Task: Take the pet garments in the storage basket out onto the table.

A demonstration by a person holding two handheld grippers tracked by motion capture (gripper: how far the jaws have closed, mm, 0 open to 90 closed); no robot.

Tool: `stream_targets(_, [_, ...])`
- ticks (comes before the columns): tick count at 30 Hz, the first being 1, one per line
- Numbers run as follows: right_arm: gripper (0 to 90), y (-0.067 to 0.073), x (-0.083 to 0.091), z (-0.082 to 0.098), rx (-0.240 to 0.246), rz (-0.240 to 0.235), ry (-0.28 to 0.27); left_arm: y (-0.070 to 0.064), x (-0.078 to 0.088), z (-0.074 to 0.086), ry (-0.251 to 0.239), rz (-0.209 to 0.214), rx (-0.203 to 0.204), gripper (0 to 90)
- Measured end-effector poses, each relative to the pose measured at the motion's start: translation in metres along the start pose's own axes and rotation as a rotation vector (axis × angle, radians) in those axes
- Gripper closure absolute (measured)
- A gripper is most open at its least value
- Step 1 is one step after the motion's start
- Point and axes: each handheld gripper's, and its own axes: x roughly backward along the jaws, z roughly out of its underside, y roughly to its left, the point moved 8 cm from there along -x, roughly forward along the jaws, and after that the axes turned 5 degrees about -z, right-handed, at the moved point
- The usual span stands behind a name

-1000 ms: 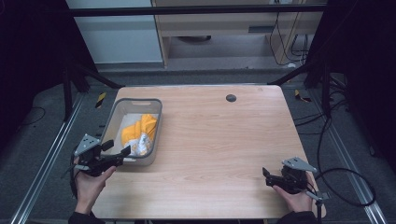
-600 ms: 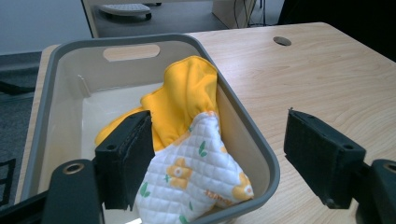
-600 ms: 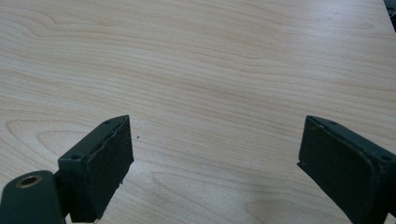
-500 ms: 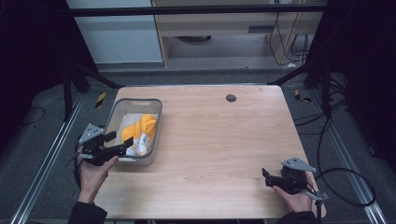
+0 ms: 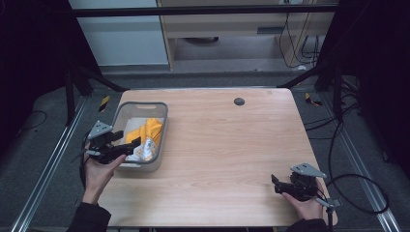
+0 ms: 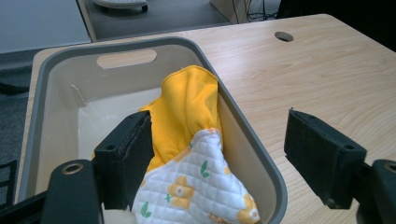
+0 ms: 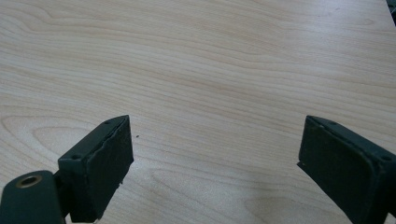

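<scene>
The grey bin (image 5: 162, 126) holds a yellow quilted mitt (image 6: 191, 154), leaning lengthwise on its near wall. The left gripper (image 6: 219, 163), jaws spread, straddles that wall around the mitt; the right gripper (image 5: 278, 186), also spread, rests well away from the bin.

I'm looking at a lab-style recording bay: a bare wooden table (image 5: 232, 145) boxed in by black frame struts (image 5: 309, 77), loose cables (image 5: 355, 193) trailing right of the table, and plain cabinets (image 5: 227, 34) behind it.
</scene>
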Motion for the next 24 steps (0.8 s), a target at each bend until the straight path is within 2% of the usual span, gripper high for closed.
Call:
stream_targets(12, [9.9, 0.001, 0.0, 0.001, -0.002, -0.006, 0.003, -0.005, -0.011, -0.009, 0.054, 0.012, -0.022, 24.2])
stream_targets(24, [9.9, 0.002, -0.001, 0.002, 0.001, -0.014, 0.013, -0.009, -0.02, -0.016, 0.121, -0.001, -0.058, 26.6])
